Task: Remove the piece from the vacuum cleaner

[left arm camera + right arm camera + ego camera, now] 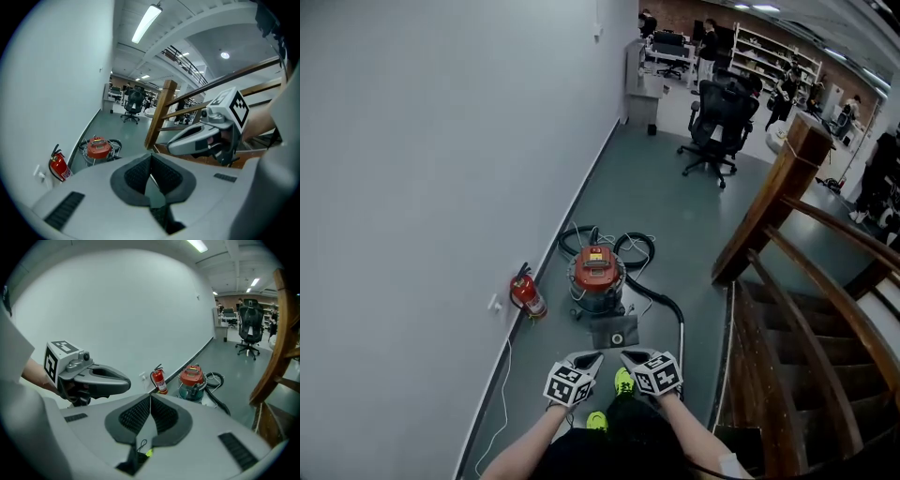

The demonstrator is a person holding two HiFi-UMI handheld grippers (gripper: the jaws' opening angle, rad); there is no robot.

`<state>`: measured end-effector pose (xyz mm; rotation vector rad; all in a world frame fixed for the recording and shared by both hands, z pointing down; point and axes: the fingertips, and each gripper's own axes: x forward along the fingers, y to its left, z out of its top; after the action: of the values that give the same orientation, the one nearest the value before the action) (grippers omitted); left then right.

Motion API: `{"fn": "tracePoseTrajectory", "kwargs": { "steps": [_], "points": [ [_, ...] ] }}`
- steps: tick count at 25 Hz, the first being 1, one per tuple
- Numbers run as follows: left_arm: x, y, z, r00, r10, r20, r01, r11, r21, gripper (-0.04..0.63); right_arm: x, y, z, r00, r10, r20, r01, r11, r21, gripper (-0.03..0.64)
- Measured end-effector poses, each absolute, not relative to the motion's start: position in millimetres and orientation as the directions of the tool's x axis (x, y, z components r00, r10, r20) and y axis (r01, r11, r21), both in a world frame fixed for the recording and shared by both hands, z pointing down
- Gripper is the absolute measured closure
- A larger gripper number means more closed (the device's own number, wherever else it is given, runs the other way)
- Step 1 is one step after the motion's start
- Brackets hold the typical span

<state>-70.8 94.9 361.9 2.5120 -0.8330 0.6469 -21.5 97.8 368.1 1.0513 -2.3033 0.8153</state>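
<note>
The vacuum cleaner (597, 272) has a red lid and a metal drum and stands on the grey floor by the wall. Its black hose (630, 246) coils behind it. A metal wand (682, 330) and a floor nozzle (616, 331) lie in front of it. My left gripper (587, 359) and right gripper (636, 358) are side by side, short of the nozzle. Both are shut with nothing between the pads. The vacuum cleaner (98, 147) shows far off in the left gripper view, beyond the left gripper (150, 171). The right gripper view has the vacuum cleaner (192, 377) beyond the right gripper (150, 408).
A red fire extinguisher (528, 295) stands against the wall (441, 187) left of the vacuum. A wooden staircase with a banister (787, 281) descends at the right. A black office chair (715, 122) and shelves with people stand far back.
</note>
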Motion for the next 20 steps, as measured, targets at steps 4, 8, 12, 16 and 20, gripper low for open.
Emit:
{"fn": "tracePoseTrajectory", "kwargs": {
  "steps": [4,8,12,16,20],
  "points": [
    [-68.6,106.6,348.2,0.718,-0.460,0.522,-0.635,-0.740,0.221,0.584,-27.6,111.5,351.4,-0.592,-0.537,0.601,-0.789,0.536,-0.300,0.598],
    [-57.5,113.6,331.9,0.750,-0.460,0.476,-0.612,-0.755,0.235,0.584,-28.2,118.7,335.3,-0.601,-0.561,0.570,-0.786,0.545,-0.292,0.598],
    [-45.2,124.6,315.9,0.785,-0.457,0.418,-0.583,-0.773,0.250,0.584,-23.8,129.4,324.1,-0.615,-0.574,0.541,-0.776,0.564,-0.283,0.601],
    [-40.2,131.6,307.1,0.786,-0.468,0.404,-0.585,-0.775,0.239,0.584,-21.1,138.7,317.3,-0.634,-0.568,0.526,-0.756,0.598,-0.265,0.603],
    [-36.7,137.7,301.1,0.783,-0.484,0.391,-0.593,-0.771,0.233,0.584,-20.1,144.2,315.9,-0.650,-0.559,0.515,-0.744,0.606,-0.280,0.603]
  ]
}}
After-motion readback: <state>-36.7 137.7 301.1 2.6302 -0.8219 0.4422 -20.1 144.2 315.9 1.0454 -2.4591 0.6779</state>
